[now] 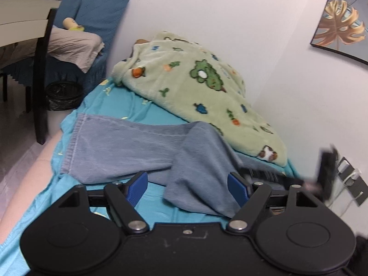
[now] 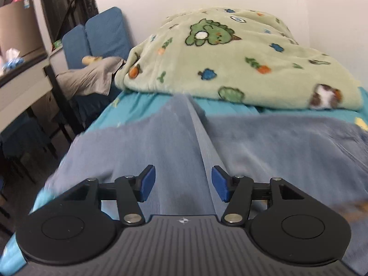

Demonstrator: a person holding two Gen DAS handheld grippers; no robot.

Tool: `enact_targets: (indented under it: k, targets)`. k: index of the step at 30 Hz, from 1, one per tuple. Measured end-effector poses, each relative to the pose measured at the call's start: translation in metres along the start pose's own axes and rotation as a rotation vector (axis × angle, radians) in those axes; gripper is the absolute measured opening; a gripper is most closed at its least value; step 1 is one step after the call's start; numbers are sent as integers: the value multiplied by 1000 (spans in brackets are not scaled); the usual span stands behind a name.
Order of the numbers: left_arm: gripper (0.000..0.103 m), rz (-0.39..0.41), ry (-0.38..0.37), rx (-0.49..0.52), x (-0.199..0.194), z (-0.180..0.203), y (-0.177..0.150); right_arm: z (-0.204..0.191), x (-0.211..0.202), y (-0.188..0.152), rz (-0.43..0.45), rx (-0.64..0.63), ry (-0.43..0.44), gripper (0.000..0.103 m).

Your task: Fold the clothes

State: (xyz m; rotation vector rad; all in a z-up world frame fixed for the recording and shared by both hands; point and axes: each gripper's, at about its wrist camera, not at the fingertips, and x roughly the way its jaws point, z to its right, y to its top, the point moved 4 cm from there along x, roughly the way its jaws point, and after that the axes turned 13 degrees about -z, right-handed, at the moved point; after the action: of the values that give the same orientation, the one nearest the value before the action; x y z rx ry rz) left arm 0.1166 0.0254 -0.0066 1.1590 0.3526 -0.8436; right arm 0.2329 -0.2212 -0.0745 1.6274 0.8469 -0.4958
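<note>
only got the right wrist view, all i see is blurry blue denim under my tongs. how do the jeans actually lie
Observer: In the left wrist view the jeans are spread across the turquoise sheet, with a stitched hem at the far left end and one part folded back over the rest.
Operator: is the left one holding any of it
Observer: No, the left tongs are open, with a denim fold lying between the blue pads, ungripped.
Operator: anything near my right side i can't see
Observer: Yes, a wall socket with a white charger plugged in sits beside the bed.
</note>
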Motion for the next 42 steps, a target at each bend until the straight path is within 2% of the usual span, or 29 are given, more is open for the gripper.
enact_targets:
  k: [6, 9, 11, 16, 24, 30, 34, 37, 38, 42]
  targets:
    - [74, -25, 16, -49, 17, -17, 0, -3, 69, 54, -14, -42, -123, 57]
    - [74, -31, 19, -53, 24, -20, -1, 2, 85, 63, -46, -12, -79, 37]
    - [73, -33, 18, -55, 26, -20, -1, -2, 82, 63, -51, -16, -52, 5]
    - [73, -8, -15, -84, 16, -22, 1, -38, 34, 51, 22, -120, -5, 3]
    - [73, 55, -68, -130, -9, -22, 6, -88, -16, -34, -22, -310, -8, 3]
    - [73, 40, -80, -162, -6, -27, 5, -126, -54, -98, -55, -452, -10, 3]
    - [73, 30, -88, -183, -4, -30, 5, -126, -49, -133, -141, -425, -3, 0]
    - [73, 23, -94, -199, -2, -33, 5, -135, -43, -155, -205, -482, -48, 0]
    - [73, 18, -92, -207, 0, -34, 4, -136, -44, -157, -205, -485, -61, 0]
    - [73, -3, -88, -230, 6, -40, 1, -126, -60, -147, -148, -343, -54, 0]
